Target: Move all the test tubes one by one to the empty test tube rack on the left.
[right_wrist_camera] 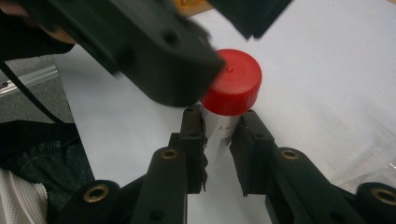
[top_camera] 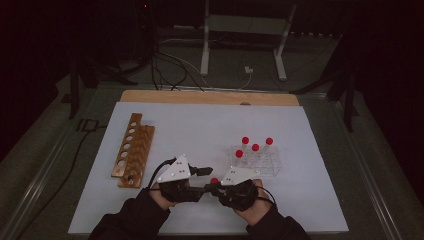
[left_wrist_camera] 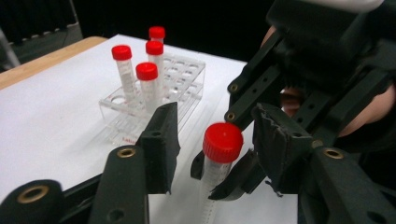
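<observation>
The red-capped tube (top_camera: 214, 181) was recorded in the high view at the near edge of the white sheet (top_camera: 200, 125), between the two hands, just in front of the clear tube rack (top_camera: 256, 161) that carried four like tubes. An empty wooden rack (top_camera: 133, 150) lay well apart to the left. The left gripper (top_camera: 204, 171) and right gripper (top_camera: 212, 188) met at the tube.

In the left gripper view, the tube (left_wrist_camera: 219, 158) stood in the gap between that gripper's jaws, which were not yet pressing on it. The body appeared to be clear, graduated plastic under a ribbed red screw cap. Judged light, rigid and smooth-walled, it would likely slip under a loose pinch. The four racked tubes (left_wrist_camera: 140, 79) stood behind.

In the right gripper view, the right gripper (right_wrist_camera: 219, 140) was clamped on the tube's body (right_wrist_camera: 223, 122) directly under the cap (right_wrist_camera: 232, 84), and the left gripper's jaw crossed above. The best hold was judged to be the straight wall below the cap, whose rim would stop a downward slide. A second hold on the ribbed cap would suit unscrewing. Moderate pressure should be enough, as thin plastic may flex.
</observation>
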A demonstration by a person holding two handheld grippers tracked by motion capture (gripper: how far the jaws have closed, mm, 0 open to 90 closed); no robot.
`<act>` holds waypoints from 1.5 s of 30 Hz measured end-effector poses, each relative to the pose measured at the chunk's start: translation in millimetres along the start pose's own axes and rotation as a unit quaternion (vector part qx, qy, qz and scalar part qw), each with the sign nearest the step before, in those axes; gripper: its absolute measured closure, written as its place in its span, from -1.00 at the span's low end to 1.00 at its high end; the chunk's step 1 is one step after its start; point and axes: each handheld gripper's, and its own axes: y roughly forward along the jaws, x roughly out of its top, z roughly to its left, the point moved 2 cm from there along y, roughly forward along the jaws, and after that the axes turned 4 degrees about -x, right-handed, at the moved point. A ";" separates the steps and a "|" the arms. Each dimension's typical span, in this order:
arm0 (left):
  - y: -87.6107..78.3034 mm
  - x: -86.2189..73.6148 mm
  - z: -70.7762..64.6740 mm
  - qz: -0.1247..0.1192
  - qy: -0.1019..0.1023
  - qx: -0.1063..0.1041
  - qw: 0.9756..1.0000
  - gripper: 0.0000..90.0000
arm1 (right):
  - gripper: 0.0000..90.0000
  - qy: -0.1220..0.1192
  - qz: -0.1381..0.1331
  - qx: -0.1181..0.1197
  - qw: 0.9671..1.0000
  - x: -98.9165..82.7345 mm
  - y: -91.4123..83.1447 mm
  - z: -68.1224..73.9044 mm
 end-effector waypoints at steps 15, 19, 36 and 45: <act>7.5 -1.4 -2.6 0.014 0.016 -0.003 1.000 0.56 | 0.67 -0.001 -0.001 -0.001 1.000 0.4 -0.8 0.5; 7.4 -1.3 -1.7 0.014 0.014 -0.003 1.000 0.59 | 0.67 0.001 -0.001 -0.002 1.000 0.3 -0.8 -0.2; -2.6 4.8 4.4 0.010 0.016 0.017 1.000 0.61 | 0.29 0.009 -0.023 0.000 1.000 -1.1 -3.6 -4.8; -14.5 8.2 14.4 0.000 0.012 0.039 0.999 0.61 | -0.16 0.024 -0.056 -0.005 0.998 -0.5 -13.0 -9.7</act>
